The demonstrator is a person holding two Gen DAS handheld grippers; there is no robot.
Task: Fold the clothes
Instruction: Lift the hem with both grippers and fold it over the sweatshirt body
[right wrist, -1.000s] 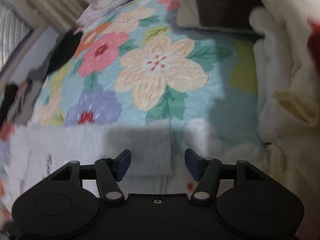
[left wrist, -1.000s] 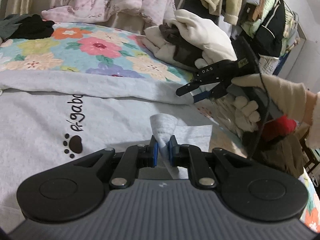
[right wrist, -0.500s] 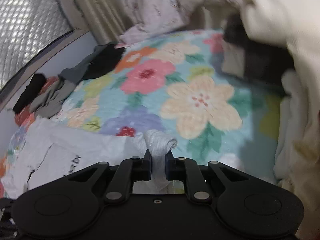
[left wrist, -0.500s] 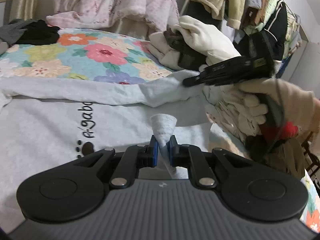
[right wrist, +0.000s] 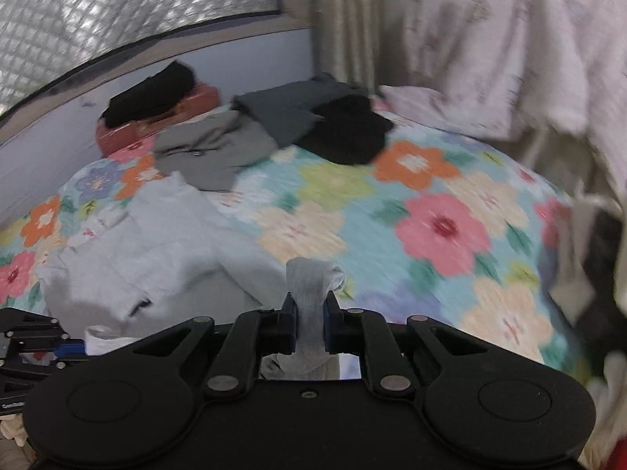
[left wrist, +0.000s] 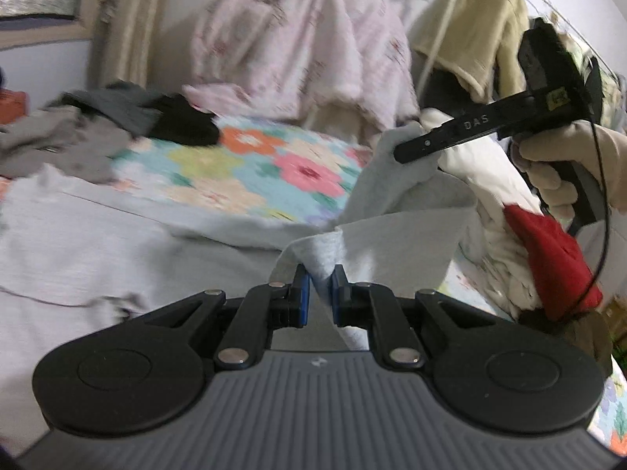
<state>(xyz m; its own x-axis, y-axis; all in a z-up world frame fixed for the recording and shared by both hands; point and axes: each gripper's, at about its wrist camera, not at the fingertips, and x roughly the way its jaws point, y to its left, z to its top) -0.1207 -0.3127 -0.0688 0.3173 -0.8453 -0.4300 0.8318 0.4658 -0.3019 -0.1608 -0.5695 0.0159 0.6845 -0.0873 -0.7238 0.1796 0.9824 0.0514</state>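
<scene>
A light grey sweatshirt point(left wrist: 98, 243) lies spread on the flowered bedspread point(left wrist: 274, 172). My left gripper point(left wrist: 319, 288) is shut on a bunched fold of its fabric, lifted off the bed. In the left wrist view my right gripper point(left wrist: 407, 152) is up at the right, held by a gloved hand point(left wrist: 564, 168), and pinches another part of the same sweatshirt, raised higher. In the right wrist view the right gripper point(right wrist: 311, 315) is shut on a grey fold, with the rest of the sweatshirt point(right wrist: 164, 250) trailing down to the left.
Dark grey and black clothes point(right wrist: 298, 125) lie heaped at the far end of the bed. A pink fleece blanket point(left wrist: 305, 51) hangs behind. White and red clothes point(left wrist: 529, 250) are piled at the right edge. Hung garments point(left wrist: 474, 19) crowd the far right.
The right gripper went from open over the grey fabric to shut on it, then lifted it. Both grippers have risen, pulling the sweatshirt's edge up off the bed.
</scene>
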